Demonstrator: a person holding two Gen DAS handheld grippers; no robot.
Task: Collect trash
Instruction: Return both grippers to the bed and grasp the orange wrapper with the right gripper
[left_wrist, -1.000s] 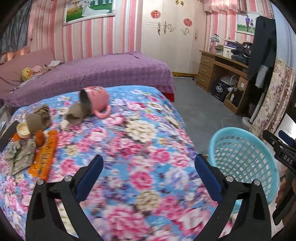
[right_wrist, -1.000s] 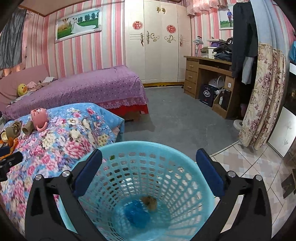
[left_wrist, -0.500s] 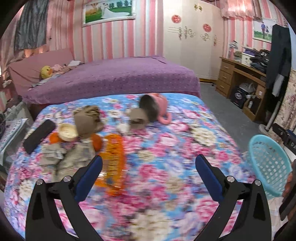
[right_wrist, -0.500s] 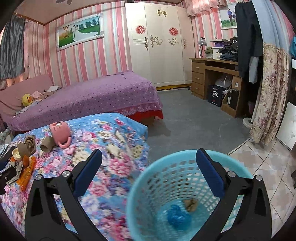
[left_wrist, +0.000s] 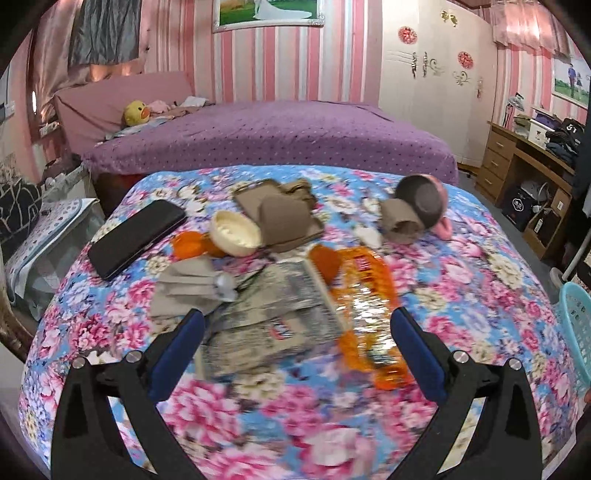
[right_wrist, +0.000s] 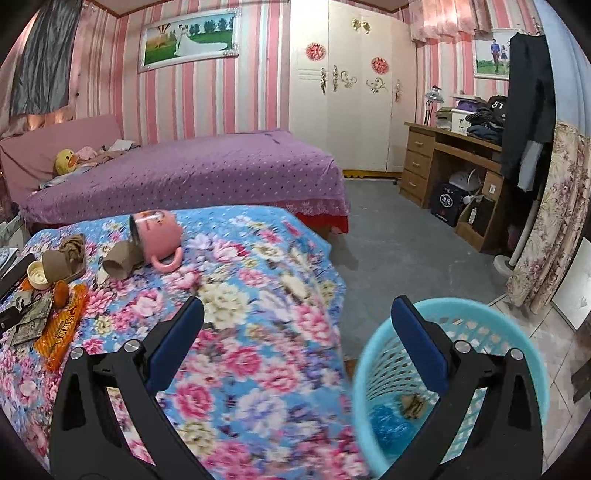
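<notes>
Both grippers are spread wide with nothing between the blue pads. The left gripper hangs over the flowery bedspread, pointed right at the trash pile: a grey printed wrapper sits dead centre between the jaws, with an orange snack packet just beside it at about 2 o'clock, its lower end blurred. Further up at 12 o'clock there's a cream lid touching a brown cardboard tray, a black phone off at 10 o'clock, and at 1 o'clock a tipped-over pink mug with a cardboard tube against its mouth.

The right gripper floats over the edge of the bed, and the light blue basket sits on the floor at 4 o'clock, partly behind the right finger. Inside it I can see a blue crumpled thing and a small brown scrap at the bottom. From this side the trash pile sits way over at 9 o'clock, well apart from the basket.
</notes>
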